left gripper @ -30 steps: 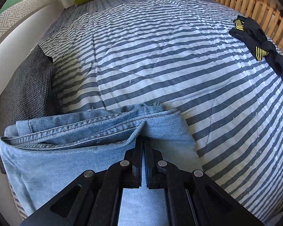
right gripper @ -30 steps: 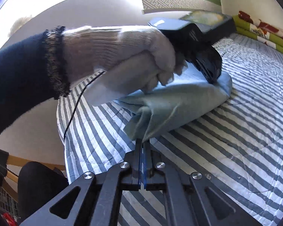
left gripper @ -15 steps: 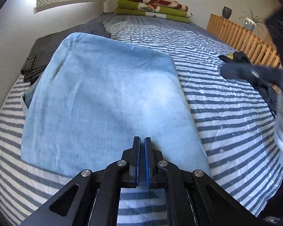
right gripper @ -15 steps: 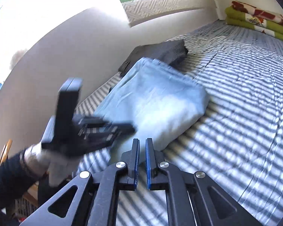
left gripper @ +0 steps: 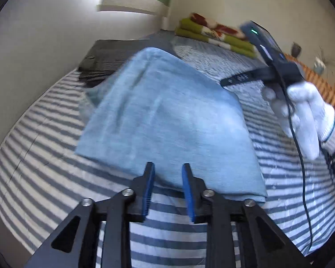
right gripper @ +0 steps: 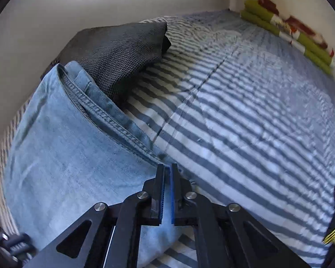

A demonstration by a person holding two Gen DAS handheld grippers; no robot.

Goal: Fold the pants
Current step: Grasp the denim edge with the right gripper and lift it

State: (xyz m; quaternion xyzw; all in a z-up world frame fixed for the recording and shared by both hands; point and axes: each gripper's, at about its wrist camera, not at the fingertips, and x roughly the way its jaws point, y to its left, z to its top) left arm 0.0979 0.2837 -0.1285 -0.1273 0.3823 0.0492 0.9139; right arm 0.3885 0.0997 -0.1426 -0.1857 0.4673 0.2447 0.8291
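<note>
The pants (left gripper: 167, 120), light blue denim, lie folded into a flat rectangle on the striped bed (left gripper: 40, 169), toward its left side, with their far-left corner touching a dark grey folded garment (right gripper: 120, 53) beside the wall.

The left tongs (left gripper: 167, 167) have just been opening; they now stand apart at the near edge of the bundle with nothing pinched between them. The right tongs (right gripper: 166, 169) are all but closed, only a narrow slit showing between the blue pads, and they grip nothing; their tips sit over the seamed right-hand edge of the pants (whether they touch the cloth cannot be told). The gloved right hand (left gripper: 301, 111) carries its tool above the bed, to the right of the bundle.

Risks, as judged:
- The fold appears complete. Any renewed nip at the near edge could lift the top layer and undo it.
- The right tongs, so close to the stitched hem, could snag it when drawn away and drag the bundle askew.
- The trailing cable (left gripper: 301, 167) under the right hand could catch the near-right corner.
- Both views are blurred, so edge alignment cannot be confirmed.
</note>
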